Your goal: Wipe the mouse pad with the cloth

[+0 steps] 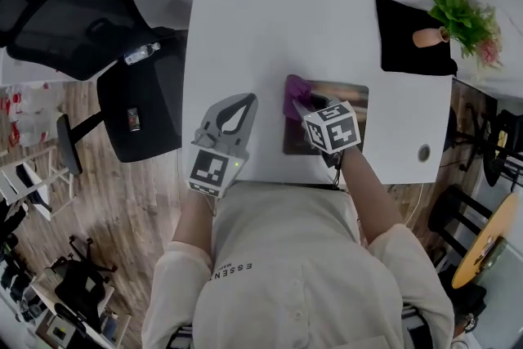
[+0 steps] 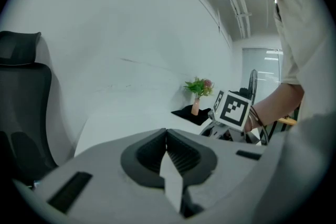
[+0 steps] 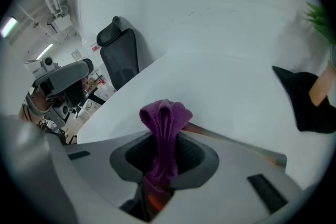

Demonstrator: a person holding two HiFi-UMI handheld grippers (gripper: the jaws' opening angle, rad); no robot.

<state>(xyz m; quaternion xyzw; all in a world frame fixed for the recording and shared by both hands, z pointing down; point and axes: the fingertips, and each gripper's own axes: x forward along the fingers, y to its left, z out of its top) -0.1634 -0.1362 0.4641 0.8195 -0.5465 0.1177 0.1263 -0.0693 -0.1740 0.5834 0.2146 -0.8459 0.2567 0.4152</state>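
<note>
The purple cloth (image 3: 165,134) is pinched in my right gripper (image 3: 164,152), its bunched end sticking out past the jaws. In the head view the cloth (image 1: 295,93) hangs over the left edge of the mouse pad (image 1: 349,94), a dark rectangular pad with a brownish picture near the table's front edge. The right gripper (image 1: 306,105) hovers over the pad's left part. My left gripper (image 1: 237,112) is shut with nothing in it, held over bare white table (image 1: 245,29) to the pad's left. In the left gripper view its jaws (image 2: 167,152) meet tip to tip.
A black mat (image 1: 409,37) with a small potted plant (image 1: 462,19) lies at the table's far right corner. A round cable hole (image 1: 423,152) sits near the front right. A black office chair (image 1: 122,86) stands left of the table.
</note>
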